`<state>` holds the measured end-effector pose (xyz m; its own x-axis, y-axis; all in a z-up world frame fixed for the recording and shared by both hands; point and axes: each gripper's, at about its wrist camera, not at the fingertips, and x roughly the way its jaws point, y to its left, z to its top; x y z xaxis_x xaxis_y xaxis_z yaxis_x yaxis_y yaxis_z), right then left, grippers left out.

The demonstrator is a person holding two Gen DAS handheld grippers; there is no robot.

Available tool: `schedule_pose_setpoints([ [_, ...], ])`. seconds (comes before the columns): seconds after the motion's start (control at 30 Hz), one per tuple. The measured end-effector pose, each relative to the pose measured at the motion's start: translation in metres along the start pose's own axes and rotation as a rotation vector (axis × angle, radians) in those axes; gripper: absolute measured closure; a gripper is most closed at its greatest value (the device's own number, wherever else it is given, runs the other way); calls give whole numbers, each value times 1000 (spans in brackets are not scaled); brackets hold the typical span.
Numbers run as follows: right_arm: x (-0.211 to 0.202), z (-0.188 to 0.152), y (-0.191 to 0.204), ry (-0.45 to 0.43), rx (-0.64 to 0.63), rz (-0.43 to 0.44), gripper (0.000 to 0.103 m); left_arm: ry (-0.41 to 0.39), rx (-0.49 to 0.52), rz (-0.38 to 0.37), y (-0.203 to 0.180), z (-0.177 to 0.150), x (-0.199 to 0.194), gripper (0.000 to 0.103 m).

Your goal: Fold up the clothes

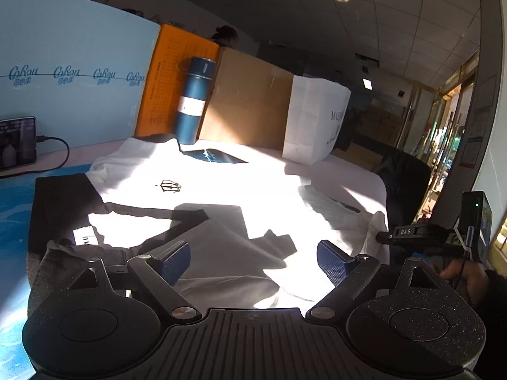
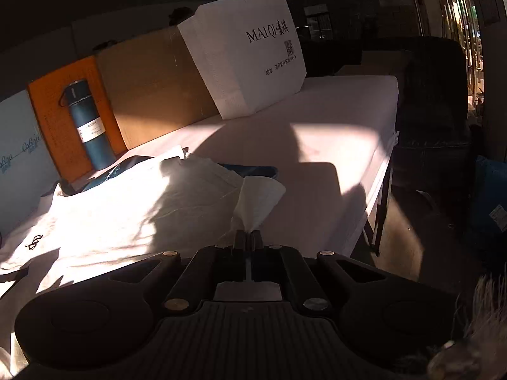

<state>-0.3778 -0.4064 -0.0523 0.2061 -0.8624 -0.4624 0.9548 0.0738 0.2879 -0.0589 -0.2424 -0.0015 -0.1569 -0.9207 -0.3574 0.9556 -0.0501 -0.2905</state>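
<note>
The right gripper (image 2: 248, 237) pinches the white shirt's (image 1: 196, 186) edge (left gripper (image 1: 253, 259) open, empty), shirt spread, folding unfinished.

We see a blue bottle (image 1: 194, 99) standing upright on the surface (image 2: 332, 145). Behind the bottle leans an orange panel (image 1: 161, 85); right of the bottle stand a cardboard box (image 1: 250, 101) and a white paper bag (image 1: 313, 120). Left of the bottle, a phone (image 1: 16, 142) is propped.
</note>
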Motion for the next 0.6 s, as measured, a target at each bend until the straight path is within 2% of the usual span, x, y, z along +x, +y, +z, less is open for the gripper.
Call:
schedule_pose_setpoints([
  [0.1,-5,-2,-27,-32,113,3,92,-62,-78,54,15,3,-11,14],
  [0.13,-5,-1,-36,-28,160,19,86,-97,-111,82,22,5,-18,14],
  [0.17,-4,0,-43,-18,208,39,66,-128,-149,115,29,7,-26,14],
  [0.2,-4,1,-49,-19,248,69,54,-156,-190,152,36,8,-34,14],
  [0.23,-4,2,-55,-27,284,103,54,-171,-225,195,42,9,-42,14],
  [0.27,-5,3,-60,-36,312,140,52,-179,-258,241,49,9,-50,14],
  [0.3,-4,4,-62,-38,329,172,43,-167,-270,286,54,8,-55,14],
  [0.37,-1,7,-62,-31,344,216,32,-118,-266,369,59,4,-60,14],
  [0.47,7,13,-52,-11,333,234,24,-30,-216,424,58,-2,-58,14],
  [0.53,13,16,-45,2,326,246,24,41,-161,470,55,-3,-52,14],
  [0.57,16,18,-41,8,323,252,26,80,-134,497,55,-3,-48,14],
  [0.6,19,20,-38,15,319,257,38,111,-116,521,57,-4,-45,14],
])
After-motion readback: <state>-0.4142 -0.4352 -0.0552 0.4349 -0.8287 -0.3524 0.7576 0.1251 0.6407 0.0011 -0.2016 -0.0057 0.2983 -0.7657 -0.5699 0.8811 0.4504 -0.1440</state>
